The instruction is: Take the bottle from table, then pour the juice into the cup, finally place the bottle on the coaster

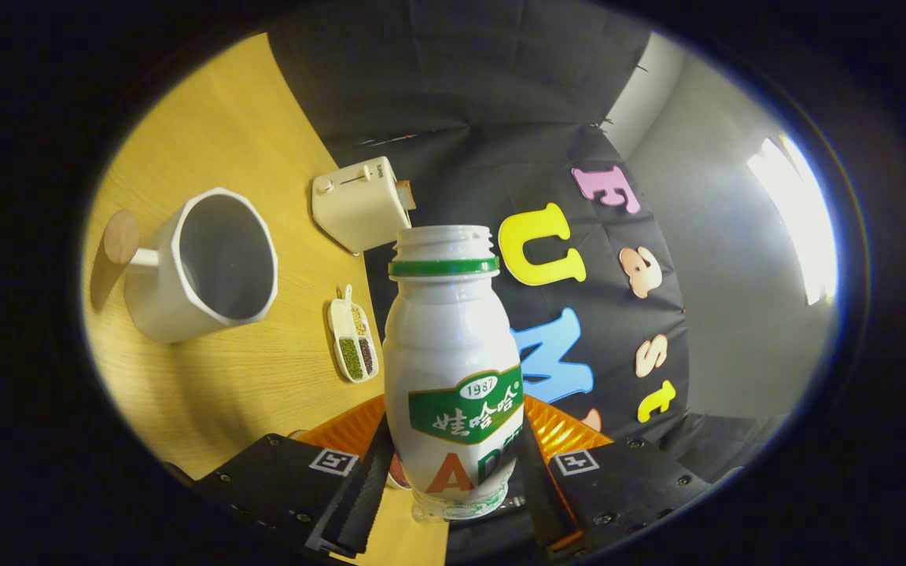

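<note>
Tongs clamp the uncapped white drink bottle low, lifted off the surface, so its mouth can tip toward the white mug at ten o'clock.

The gripper clamps the uncapped bottle (tilted), beside the empty cup.

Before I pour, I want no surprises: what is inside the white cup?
The cup shows bare grey inner walls, with no liquid visible; its bottom is hidden by the near rim. The tool is shut on the open bottle.
</note>
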